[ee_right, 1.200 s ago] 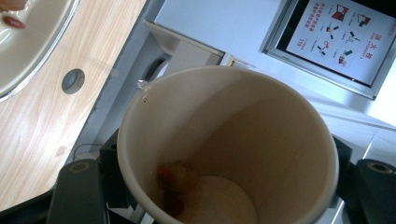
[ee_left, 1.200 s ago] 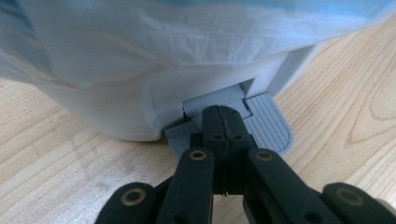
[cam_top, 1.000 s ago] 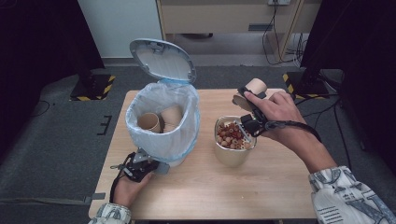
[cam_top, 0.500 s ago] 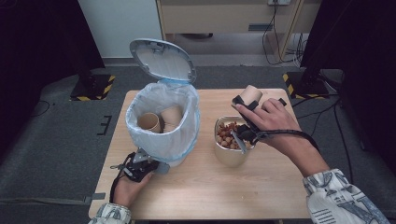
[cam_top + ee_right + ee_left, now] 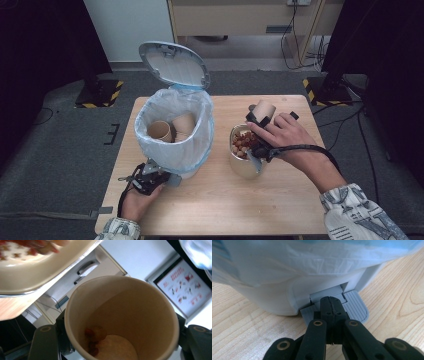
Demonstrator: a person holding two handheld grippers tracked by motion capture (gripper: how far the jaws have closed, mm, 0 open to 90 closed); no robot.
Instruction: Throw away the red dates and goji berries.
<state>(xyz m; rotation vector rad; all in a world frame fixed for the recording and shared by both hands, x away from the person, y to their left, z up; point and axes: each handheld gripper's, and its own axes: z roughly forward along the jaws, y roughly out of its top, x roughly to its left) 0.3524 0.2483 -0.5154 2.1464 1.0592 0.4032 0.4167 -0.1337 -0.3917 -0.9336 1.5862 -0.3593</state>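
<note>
So the desk (image 5: 280,200) is plain light wood, and the biggest thing on it is the white pedal bin (image 5: 174,134) with its lid (image 5: 174,64) flipped up and a bag (image 5: 197,150) lining it. It sits right in front of the left tongs (image 5: 159,176), basically blocking everything beyond them. Inside there are two brown paper cups (image 5: 172,129) lying loose.

The left tongs (image 5: 331,305) are pinched fully together, nothing between them, tips resting on the grey foot pedal (image 5: 355,308) at the bin's base.

Off to the right of the bin, directly under the right tongs (image 5: 256,116), there's a metal bowl (image 5: 245,169) full of reddish-brown snack bits (image 5: 242,142). The right tongs are clamped narrow on a paper cup (image 5: 264,109), tipped over above the far side of the bowl. In the right gripper view the paper cup (image 5: 122,317) sits squeezed between the two jaws, mouth toward the camera, with a few leftover bits (image 5: 95,336) stuck near the bottom, and the bowl's rim (image 5: 50,272) is just beyond it, upper left.
</note>
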